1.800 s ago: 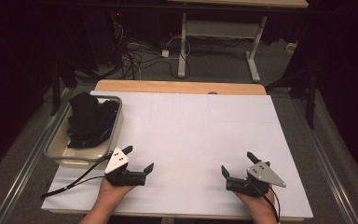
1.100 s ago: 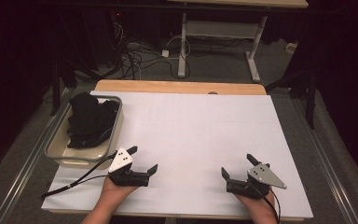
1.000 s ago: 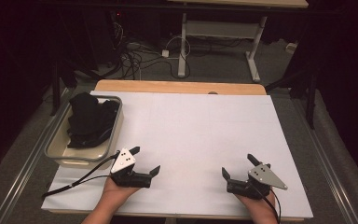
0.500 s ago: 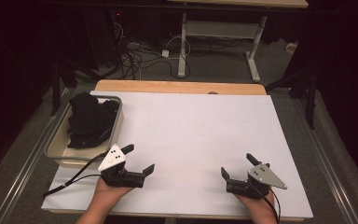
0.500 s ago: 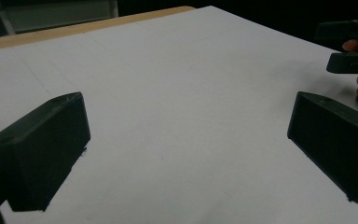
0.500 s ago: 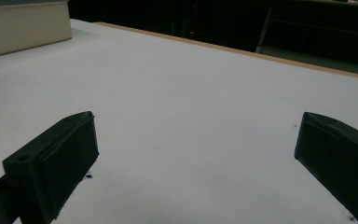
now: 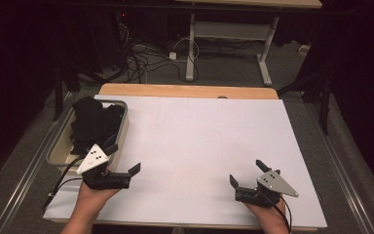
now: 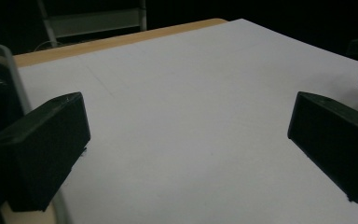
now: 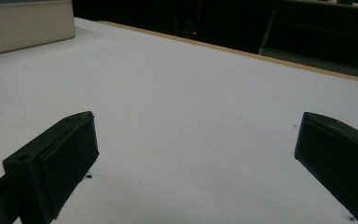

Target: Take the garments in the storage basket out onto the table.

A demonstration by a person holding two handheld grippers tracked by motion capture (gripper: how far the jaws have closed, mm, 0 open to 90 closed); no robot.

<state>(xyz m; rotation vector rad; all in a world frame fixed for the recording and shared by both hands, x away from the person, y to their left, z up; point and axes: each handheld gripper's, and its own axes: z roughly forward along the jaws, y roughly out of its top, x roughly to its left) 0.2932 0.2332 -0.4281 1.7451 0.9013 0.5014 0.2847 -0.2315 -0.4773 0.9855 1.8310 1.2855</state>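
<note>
Black cloth (image 7: 93, 123) lies bunched in the tray (image 7: 58, 155) at our table's (image 7: 199, 136) left edge (nothing grips it). Our left gripper (image 7: 121, 170) hovers just beside the tray, jaws spread; our right gripper (image 7: 246, 175) rests well apart, likewise spread.

I see a tray (image 7: 121, 127) at the table's (image 7: 209, 136) left edge with a bundle of cloth (image 7: 93, 124) in it. My left gripper (image 7: 121, 170) sits just before the tray near the front-left corner — my right gripper (image 7: 246, 178) toward the front-right corner, well apart.
</note>
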